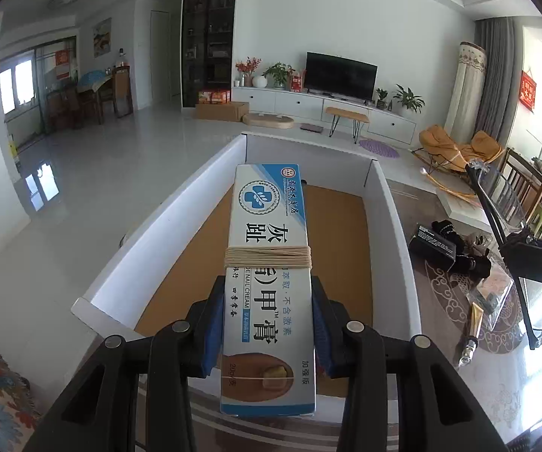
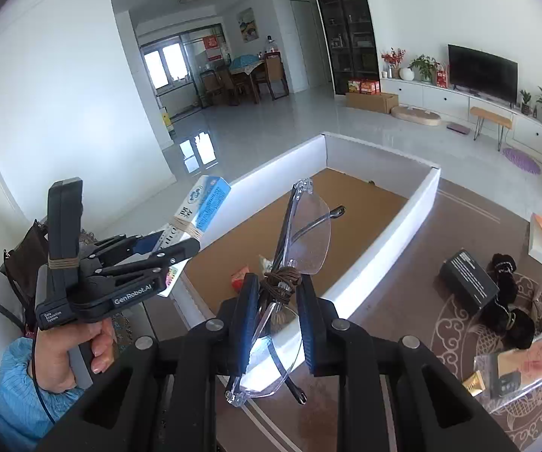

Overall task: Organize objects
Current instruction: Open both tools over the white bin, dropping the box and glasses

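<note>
The left tool (image 1: 267, 324) was clamped on the nail cream box (image 1: 269, 275), held above the white tray (image 1: 391, 203). The right tool (image 2: 274, 309) gripped rimless glasses (image 2: 301, 233) at the cord-wrapped bridge, toward 12 o'clock. Risk: thin lenses could twist, slip, or crack under pressure.

Daylight fills the room, pouring from the far dining-area windows (image 2: 165, 62), which blow out to plain white and throw a bright mirror-like reflection on the glossy floor tiles (image 1: 41, 184) below them. Both fisheye views bend the walls and ceiling into curves and darken to a black vignette at the corners. The rimless glasses (image 2: 301, 233) catch glare on the lower lens, and shadows stay soft.
</note>
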The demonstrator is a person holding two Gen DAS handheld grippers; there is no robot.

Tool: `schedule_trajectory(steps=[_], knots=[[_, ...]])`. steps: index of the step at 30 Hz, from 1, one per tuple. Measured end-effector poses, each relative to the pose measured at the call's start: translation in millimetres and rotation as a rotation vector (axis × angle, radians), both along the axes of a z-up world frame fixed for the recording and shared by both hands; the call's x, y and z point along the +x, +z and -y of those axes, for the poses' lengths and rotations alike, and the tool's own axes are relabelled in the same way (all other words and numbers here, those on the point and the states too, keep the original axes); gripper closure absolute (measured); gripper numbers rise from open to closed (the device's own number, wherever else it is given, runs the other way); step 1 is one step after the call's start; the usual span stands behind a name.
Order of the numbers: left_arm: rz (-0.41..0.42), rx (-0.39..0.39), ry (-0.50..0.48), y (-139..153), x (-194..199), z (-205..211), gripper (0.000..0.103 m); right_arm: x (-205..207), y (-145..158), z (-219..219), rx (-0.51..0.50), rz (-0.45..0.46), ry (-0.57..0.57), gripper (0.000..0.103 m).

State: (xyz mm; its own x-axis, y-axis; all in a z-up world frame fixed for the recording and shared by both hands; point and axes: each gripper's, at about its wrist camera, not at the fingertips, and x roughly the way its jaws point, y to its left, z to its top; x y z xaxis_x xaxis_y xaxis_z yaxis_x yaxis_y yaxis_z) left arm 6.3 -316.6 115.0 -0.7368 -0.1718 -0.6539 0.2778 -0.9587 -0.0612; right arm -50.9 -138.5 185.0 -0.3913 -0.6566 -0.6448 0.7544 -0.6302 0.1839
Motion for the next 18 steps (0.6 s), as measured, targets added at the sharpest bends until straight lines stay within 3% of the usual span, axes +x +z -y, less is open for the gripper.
schedule_trajectory(steps=[5, 6, 7, 8, 9, 13, 18], knots=[[0.070, -0.003, 0.039, -25, -29, 23, 0.062, -20, -33, 57, 0.056, 0.038, 0.001, 0.080], [0.099, -0.005, 0.042, -31, -36, 24, 0.058, -25, -43, 65, 0.074, 0.060, -0.006, 0.073], [0.128, -0.012, 0.049, -38, -43, 25, 0.051, -30, -51, 70, 0.085, 0.090, -0.013, 0.064], [0.145, -0.025, 0.064, -43, -47, 27, 0.030, -34, -57, 71, 0.078, 0.115, -0.021, 0.043], [0.151, -0.045, 0.085, -46, -49, 26, 0.015, -35, -60, 68, 0.059, 0.122, -0.037, 0.034], [0.124, -0.072, 0.095, -50, -41, 15, 0.013, -37, -62, 43, 0.020, 0.117, -0.073, 0.030], [0.080, -0.065, 0.060, -45, -26, -13, 0.013, -36, -63, -15, 0.021, 0.034, -0.156, 0.017]])
